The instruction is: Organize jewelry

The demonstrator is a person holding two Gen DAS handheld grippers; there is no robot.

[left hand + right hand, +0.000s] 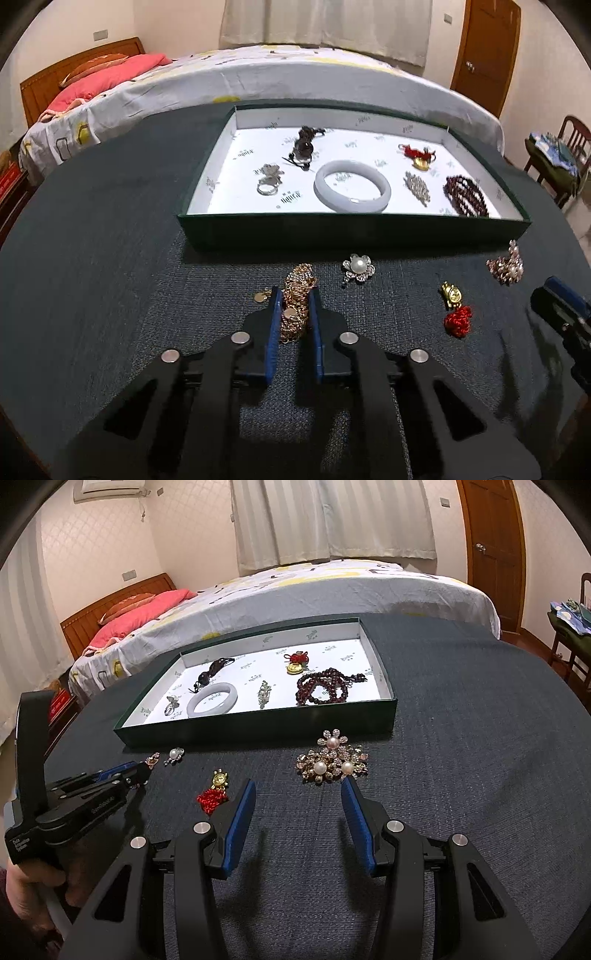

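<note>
Blue-padded left gripper (294,295) is clamped on the rose-gold chain bracelet (297,295) lying on the dark grey tablecloth (110,258), pads pressing both sides of the pile, chain tail and a disc charm spilling out toward the box. Right gripper (298,788) sits with jaws apart, nothing between them, tips just short of the big pearl-and-rhinestone brooch (332,762). Gold charm with red knot (214,792) lies just beside its left finger; small pearl flower brooch (174,755) sits between the two grippers, near the box front. Green shallow box (258,727), white printed lining, holds: silver ring with ornament (171,705) front-left, white jade bangle (212,699) beside it, dark bead pendant on cord (212,672) behind those, crystal hairpin-like piece (264,694) centre, second gold charm with red knot (295,662) at the back, dark red bead bracelet (325,690) on the right. Everything in the box lies apart, except the pendant cord, which may touch the bangle. A hand (33,882) grips the left tool's handle.
</note>
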